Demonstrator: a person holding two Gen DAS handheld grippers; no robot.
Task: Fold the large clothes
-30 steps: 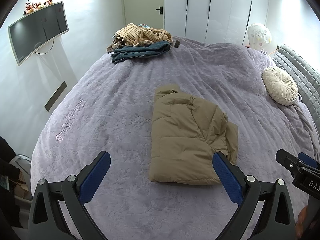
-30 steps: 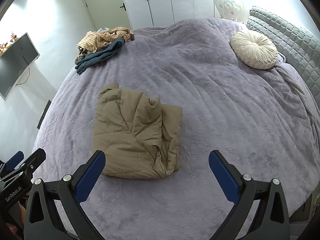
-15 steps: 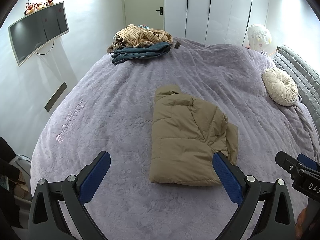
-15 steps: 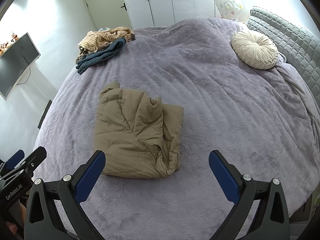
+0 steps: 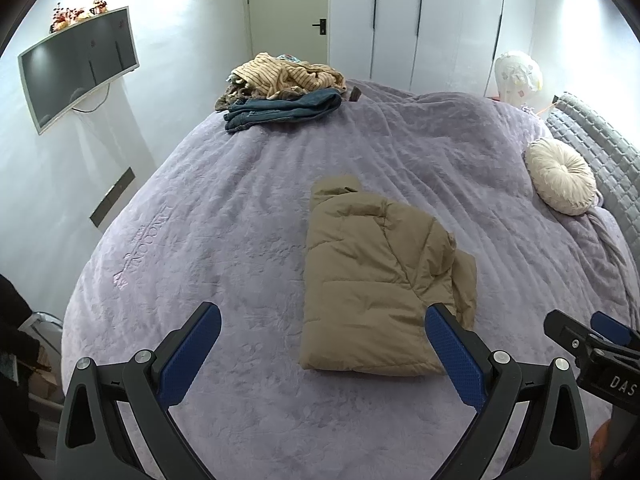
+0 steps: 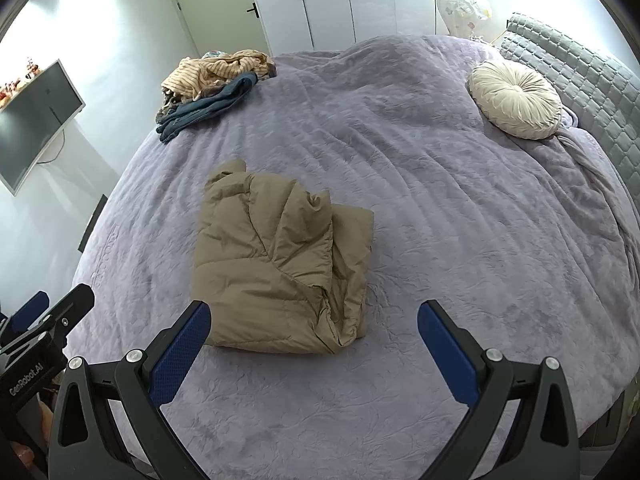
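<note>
A tan puffer jacket (image 5: 376, 280) lies folded into a compact bundle on the purple bedspread (image 5: 224, 232); it also shows in the right wrist view (image 6: 280, 264). My left gripper (image 5: 322, 344) is open and empty, held above the bed's near edge, just short of the jacket's near hem. My right gripper (image 6: 314, 340) is open and empty, also just short of the jacket's near edge. Each gripper shows at the edge of the other's view: the right one (image 5: 596, 344), the left one (image 6: 40, 320).
A pile of striped and denim clothes (image 5: 280, 92) lies at the bed's far left corner. A round cream cushion (image 5: 560, 176) rests by the grey quilted headboard (image 5: 600, 152) on the right. A TV (image 5: 76, 64) hangs on the left wall; white wardrobes (image 5: 416, 20) stand behind.
Nearly nothing has changed: both grippers stay open above the near edge of the bed, with only a slight drift of the views. The jacket lies still.
</note>
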